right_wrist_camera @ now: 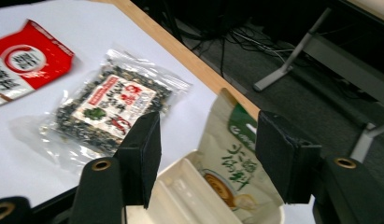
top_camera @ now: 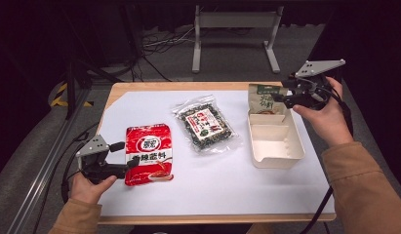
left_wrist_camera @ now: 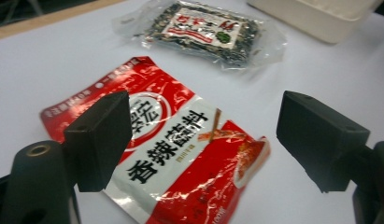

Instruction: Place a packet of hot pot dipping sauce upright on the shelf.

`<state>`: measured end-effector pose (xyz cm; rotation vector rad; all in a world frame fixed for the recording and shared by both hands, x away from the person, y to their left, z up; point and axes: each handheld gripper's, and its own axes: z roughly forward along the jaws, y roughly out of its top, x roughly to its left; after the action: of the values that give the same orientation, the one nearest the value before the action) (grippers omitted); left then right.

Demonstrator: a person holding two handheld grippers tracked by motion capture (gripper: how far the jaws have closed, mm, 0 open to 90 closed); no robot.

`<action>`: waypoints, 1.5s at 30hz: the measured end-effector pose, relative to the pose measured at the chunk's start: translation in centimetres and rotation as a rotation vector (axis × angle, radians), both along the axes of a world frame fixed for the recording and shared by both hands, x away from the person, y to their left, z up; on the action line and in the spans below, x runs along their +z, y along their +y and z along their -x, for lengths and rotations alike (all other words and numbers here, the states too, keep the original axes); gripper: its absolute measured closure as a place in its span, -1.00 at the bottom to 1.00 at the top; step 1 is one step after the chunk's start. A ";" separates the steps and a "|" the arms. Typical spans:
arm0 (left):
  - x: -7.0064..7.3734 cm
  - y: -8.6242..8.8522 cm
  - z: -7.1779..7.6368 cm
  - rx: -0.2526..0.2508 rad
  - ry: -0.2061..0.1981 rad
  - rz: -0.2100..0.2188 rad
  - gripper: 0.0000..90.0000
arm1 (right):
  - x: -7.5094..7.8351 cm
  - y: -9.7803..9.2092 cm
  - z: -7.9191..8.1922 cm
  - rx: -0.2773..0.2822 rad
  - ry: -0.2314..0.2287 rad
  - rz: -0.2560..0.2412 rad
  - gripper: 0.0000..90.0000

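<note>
left gripper [top_camera: 124, 155] is spread wide, jaws either side of the red packet's [top_camera: 149, 154] left edge, not pinching it; packet lies flat on the white sheet [top_camera: 212, 180]. in the left gripper view i see the red packet [left_wrist_camera: 171, 154] between and beyond the jaws. right gripper [top_camera: 281, 96] is also spread, just beside the green-and-cream pouch [top_camera: 265, 100], which leans in the far end of the cream tray [top_camera: 278, 158]. clear seaweed bag [top_camera: 205, 124] lies between packet and tray.
</note>
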<state>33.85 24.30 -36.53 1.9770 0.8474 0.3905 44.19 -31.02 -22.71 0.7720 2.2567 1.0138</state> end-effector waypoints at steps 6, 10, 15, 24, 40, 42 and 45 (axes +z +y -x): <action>-0.4 0.2 -0.5 -0.115 -0.007 0.030 -0.68 | -0.3 0.6 1.7 0.025 0.018 -0.052 -0.06; -0.6 0.0 -0.7 -0.089 -0.033 0.007 -0.66 | -0.7 1.4 3.0 0.043 0.033 -0.080 -0.05; -1.5 0.0 -1.2 -0.099 -0.099 0.008 -0.65 | -1.0 2.5 4.4 0.057 0.042 -0.105 -0.06; -1.2 0.1 -1.3 -0.089 -0.059 0.053 -0.58 | -2.1 4.3 6.2 0.088 0.056 -0.128 -0.05; -0.5 0.4 -2.5 0.019 -0.014 0.084 -0.60 | -4.6 6.6 8.1 0.148 0.073 -0.181 -0.05; -0.5 0.6 -3.1 0.026 -0.011 0.063 -0.61 | -4.9 6.7 8.2 0.146 0.071 -0.187 -0.05; -0.5 1.2 -4.0 0.048 0.005 0.045 -0.64 | -5.3 6.9 8.3 0.152 0.072 -0.188 -0.05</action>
<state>37.85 25.45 -37.05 1.9203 0.9002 0.3912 35.89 -24.11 -28.05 0.7331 2.3339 1.3034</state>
